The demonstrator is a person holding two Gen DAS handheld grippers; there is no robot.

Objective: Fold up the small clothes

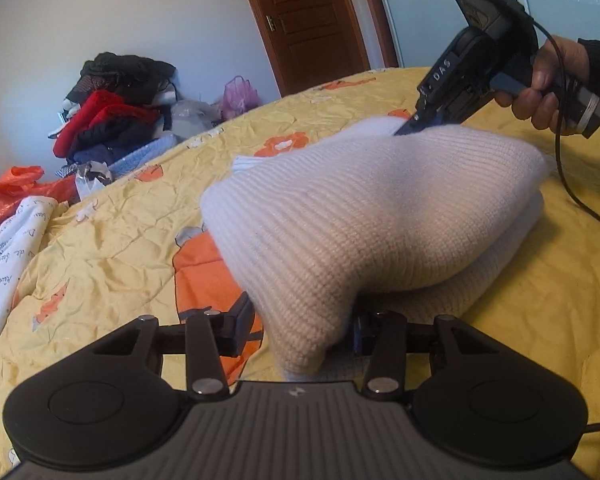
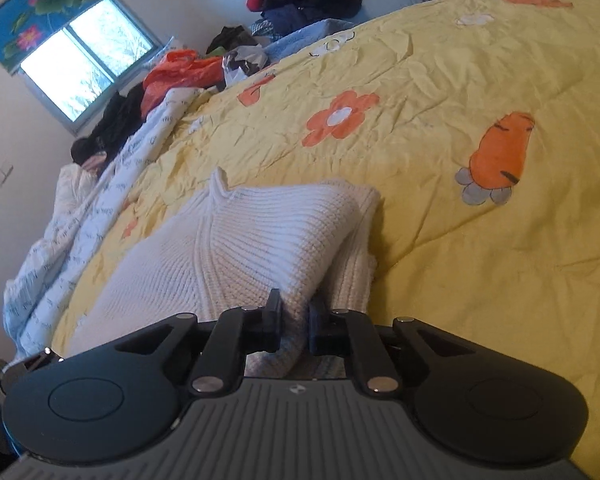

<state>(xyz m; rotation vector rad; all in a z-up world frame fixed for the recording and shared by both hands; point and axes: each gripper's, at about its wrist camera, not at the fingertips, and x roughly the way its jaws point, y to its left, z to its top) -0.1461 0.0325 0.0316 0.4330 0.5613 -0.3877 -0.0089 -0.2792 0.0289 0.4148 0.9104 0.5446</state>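
Daylight pours through a two-pane window (image 2: 86, 60) under a blue blind painted with pink lotus flowers (image 2: 46, 4). Pale, plain walls (image 1: 148, 20) meet a brown panelled wooden door (image 1: 312, 20). A wide bed spreads under a crinkled yellow quilt with orange flowers (image 2: 440, 92), with heaped red and dark clothes (image 1: 108, 120) beyond it.

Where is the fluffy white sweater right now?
The white sweater lies half-folded on the yellow bedspread, pinched at both near corners by the left tongs and the right tongs, with the pile of clothes far behind it.
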